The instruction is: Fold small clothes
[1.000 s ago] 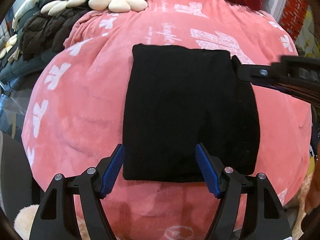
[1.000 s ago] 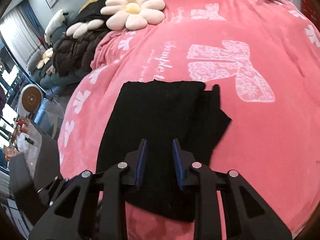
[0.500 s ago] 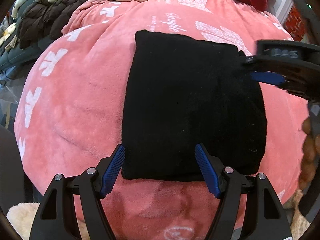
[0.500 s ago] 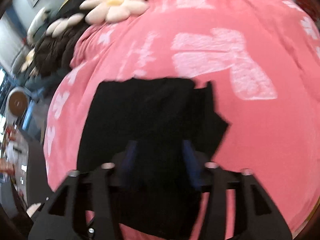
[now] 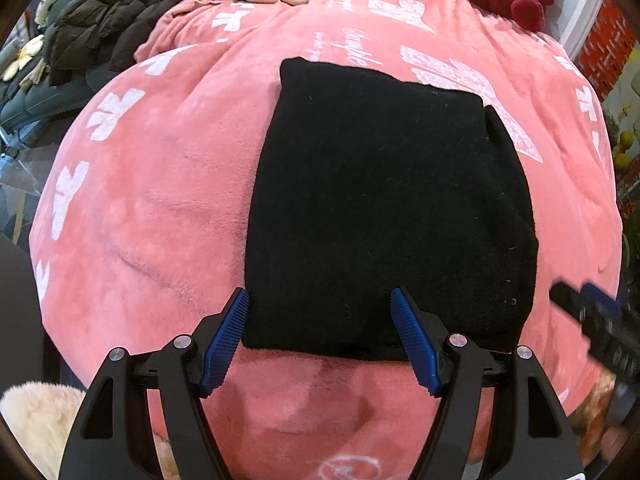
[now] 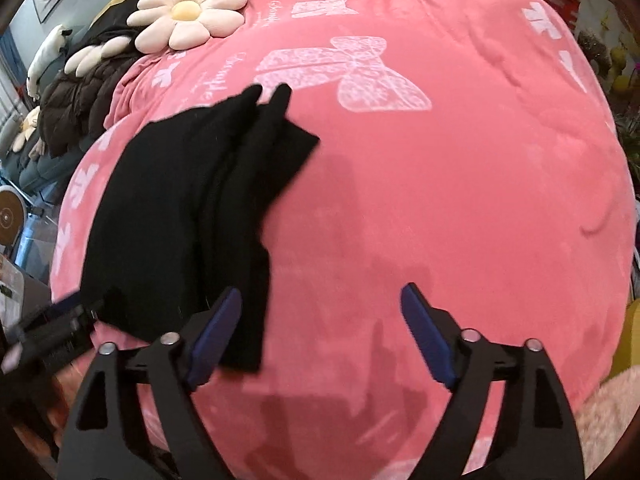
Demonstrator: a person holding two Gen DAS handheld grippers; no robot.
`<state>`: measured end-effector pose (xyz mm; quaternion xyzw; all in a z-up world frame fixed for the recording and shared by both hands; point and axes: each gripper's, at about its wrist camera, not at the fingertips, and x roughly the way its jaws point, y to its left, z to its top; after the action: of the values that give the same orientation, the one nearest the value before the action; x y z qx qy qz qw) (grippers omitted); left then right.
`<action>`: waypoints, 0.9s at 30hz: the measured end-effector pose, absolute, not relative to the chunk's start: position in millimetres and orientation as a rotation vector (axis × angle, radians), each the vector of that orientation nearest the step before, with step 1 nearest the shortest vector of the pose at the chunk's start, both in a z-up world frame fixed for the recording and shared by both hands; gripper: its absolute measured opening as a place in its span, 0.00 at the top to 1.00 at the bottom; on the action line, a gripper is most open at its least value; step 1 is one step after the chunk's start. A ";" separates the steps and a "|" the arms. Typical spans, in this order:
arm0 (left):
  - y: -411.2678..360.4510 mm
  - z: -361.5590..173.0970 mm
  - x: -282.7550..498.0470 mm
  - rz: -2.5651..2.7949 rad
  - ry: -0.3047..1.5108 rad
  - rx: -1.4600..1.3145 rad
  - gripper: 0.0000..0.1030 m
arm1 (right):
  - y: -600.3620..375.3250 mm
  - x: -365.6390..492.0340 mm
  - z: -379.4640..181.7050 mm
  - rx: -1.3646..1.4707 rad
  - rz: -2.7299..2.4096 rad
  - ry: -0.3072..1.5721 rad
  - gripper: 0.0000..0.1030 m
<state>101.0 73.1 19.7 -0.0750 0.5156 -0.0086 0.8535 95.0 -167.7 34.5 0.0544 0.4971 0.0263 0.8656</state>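
Black folded garment [image 5: 384, 208] hides its layers; right gripper [image 6: 320, 332] blurred.

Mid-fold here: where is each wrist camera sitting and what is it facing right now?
Left wrist: on the left hand-held gripper, angled down at the folded black garment; its open fingers show.
Right wrist: on the right hand-held gripper, jaws opening over bare pink blanket, the garment to its left.
Shared: garment, blanket, daisy cushion, each other's gripper.
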 end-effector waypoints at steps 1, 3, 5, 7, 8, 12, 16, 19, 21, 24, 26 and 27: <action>71.6 21.6 98.0 -0.012 1.072 -0.154 0.32 | -170.1 87.1 35.9 0.123 0.054 1.027 0.15; 64.3 28.9 88.1 -0.002 1.026 -0.123 0.32 | -169.7 73.3 37.6 0.118 0.050 1.010 0.11; 55.6 34.6 80.0 0.005 0.996 -0.081 0.32 | -164.8 54.3 38.9 0.067 0.069 0.984 0.11; 48.7 37.6 71.5 0.006 0.978 -0.062 0.32 | -161.7 39.0 37.9 0.013 0.078 0.964 0.08; 44.7 37.9 66.3 -0.002 0.978 -0.069 0.32 | -161.3 28.7 36.1 -0.011 0.075 0.951 0.08; 31.4 33.3 51.7 -0.002 0.990 -0.069 0.32 | -165.6 10.3 26.7 -0.025 0.067 0.957 0.07; 19.0 26.6 42.6 -0.005 1.009 -0.037 0.32 | -171.5 4.4 18.6 0.005 0.055 0.969 0.07; 13.9 22.8 35.8 0.007 1.020 -0.023 0.32 | -171.8 4.0 15.7 0.010 0.044 0.973 0.07; 11.3 20.9 35.2 0.014 1.019 -0.002 0.32 | -172.2 5.4 13.8 0.006 0.034 0.982 0.07; 6.8 18.4 34.0 0.007 1.024 0.013 0.32 | -176.3 5.4 13.6 0.020 0.017 0.982 0.07; 4.1 17.2 33.6 0.009 1.027 0.024 0.32 | -179.9 5.6 13.2 0.030 0.012 0.982 0.07; 2.9 16.2 33.6 0.008 1.030 0.027 0.32 | -181.1 5.9 12.9 0.033 0.011 0.983 0.07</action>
<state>33.6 2.9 16.2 0.0127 0.4924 0.0036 0.8702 5.9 -181.1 12.9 0.0160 0.4717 0.0052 0.8816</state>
